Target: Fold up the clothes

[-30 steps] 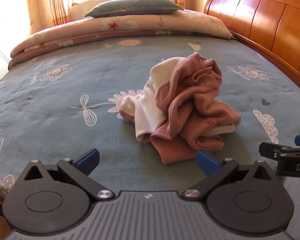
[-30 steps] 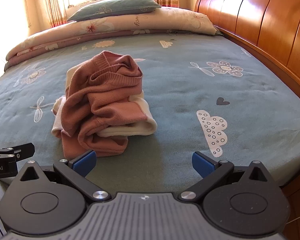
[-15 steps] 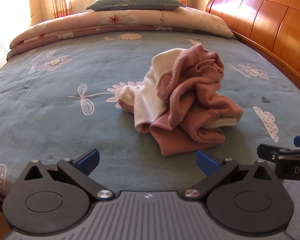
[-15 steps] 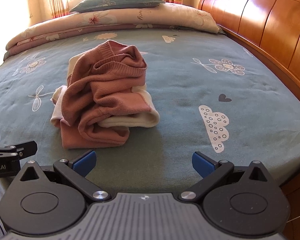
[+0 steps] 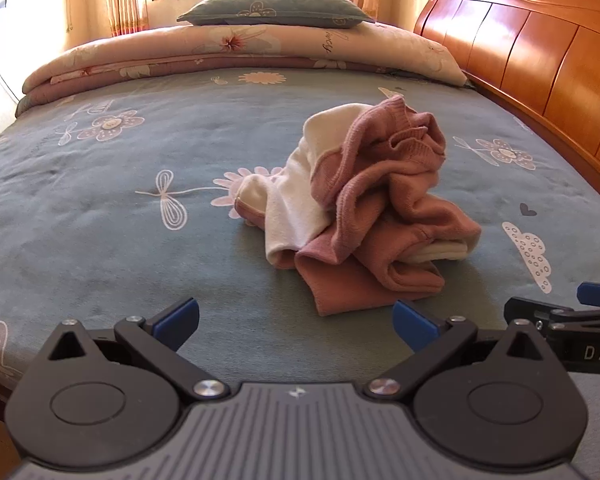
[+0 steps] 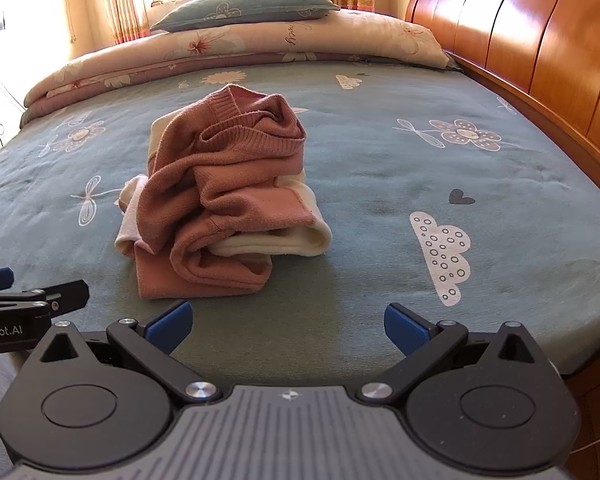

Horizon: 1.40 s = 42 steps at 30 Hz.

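pink and cream knit, a crumpled sweater (image 5: 372,208) sits in a heap near the middle of the bed (image 5: 100,208), on a blue-grey sheet printed with flowers, dragonflies and clouds. its ribbed pink hem stands up at the top of the pile, and cream folds show at the left and lower right.

the left gripper (image 5: 296,318) hovers at the near edge of the bed with its blue-tipped fingers spread wide, holding nothing; the sweater lies just beyond them and apart from both. the right gripper (image 6: 288,322) hangs beside it, its fingers equally wide apart and empty, with the sweater ahead and slightly to its left. each gripper's tip shows at the edge of the other's view.

at the far end lie a folded floral quilt (image 5: 240,50) and a green pillow (image 5: 276,10) on top. a wooden headboard (image 5: 540,56) runs along the right side.
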Motion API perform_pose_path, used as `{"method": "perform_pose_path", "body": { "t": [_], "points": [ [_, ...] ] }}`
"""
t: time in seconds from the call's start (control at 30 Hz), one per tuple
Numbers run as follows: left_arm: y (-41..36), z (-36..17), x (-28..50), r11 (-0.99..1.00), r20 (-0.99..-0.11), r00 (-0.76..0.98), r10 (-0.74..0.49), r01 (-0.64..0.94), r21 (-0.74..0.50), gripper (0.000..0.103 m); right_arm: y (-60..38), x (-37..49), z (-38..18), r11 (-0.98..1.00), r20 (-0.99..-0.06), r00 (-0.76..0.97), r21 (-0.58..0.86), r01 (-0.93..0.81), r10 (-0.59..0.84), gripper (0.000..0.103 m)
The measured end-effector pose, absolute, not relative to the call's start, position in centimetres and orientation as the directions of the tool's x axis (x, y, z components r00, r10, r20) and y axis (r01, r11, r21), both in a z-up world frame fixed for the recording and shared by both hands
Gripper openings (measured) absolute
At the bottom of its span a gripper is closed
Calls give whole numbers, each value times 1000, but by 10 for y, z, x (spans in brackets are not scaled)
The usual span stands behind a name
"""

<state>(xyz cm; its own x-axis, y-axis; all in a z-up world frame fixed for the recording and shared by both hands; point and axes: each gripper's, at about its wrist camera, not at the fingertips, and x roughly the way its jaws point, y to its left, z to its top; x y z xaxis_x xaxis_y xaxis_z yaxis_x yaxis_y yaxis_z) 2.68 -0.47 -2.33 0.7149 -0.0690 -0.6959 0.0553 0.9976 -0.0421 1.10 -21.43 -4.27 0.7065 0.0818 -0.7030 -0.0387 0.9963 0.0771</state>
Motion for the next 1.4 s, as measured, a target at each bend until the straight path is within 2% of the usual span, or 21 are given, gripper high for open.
{"method": "perform_pose_path", "body": {
  "t": [0.43,0.8,0.93,1.0,1.13,1.23,1.33,1.4],
  "points": [
    [-4,-28,27,994,-706,700,-112,70,-87,102,-215,10,-44,994,-693,714,93,-51,102,103],
    [-3,-21,29,992,-663,738,-127,92,-88,102,-219,14,-38,990,-667,732,116,-77,135,101],
    [-3,-21,36,997,-689,720,-77,61,-47,102,-218,20,-32,988,-655,740,111,-107,153,96],
    [-3,-22,37,997,-676,733,-72,64,-38,102,-217,22,-30,986,-649,742,113,-126,169,93],
    [7,-23,38,991,-641,756,-131,83,-105,102,-216,26,-30,978,-628,749,126,-168,210,91],
    [10,-24,42,992,-633,764,-123,75,-102,102,-214,30,-34,974,-613,758,114,-195,224,89],
    [13,-27,46,994,-626,773,-100,49,-98,101,-212,36,-40,969,-626,742,114,-219,241,76],
    [16,-30,51,994,-629,771,-99,45,-101,99,-211,41,-45,965,-638,726,122,-232,255,73]
  ]
}}
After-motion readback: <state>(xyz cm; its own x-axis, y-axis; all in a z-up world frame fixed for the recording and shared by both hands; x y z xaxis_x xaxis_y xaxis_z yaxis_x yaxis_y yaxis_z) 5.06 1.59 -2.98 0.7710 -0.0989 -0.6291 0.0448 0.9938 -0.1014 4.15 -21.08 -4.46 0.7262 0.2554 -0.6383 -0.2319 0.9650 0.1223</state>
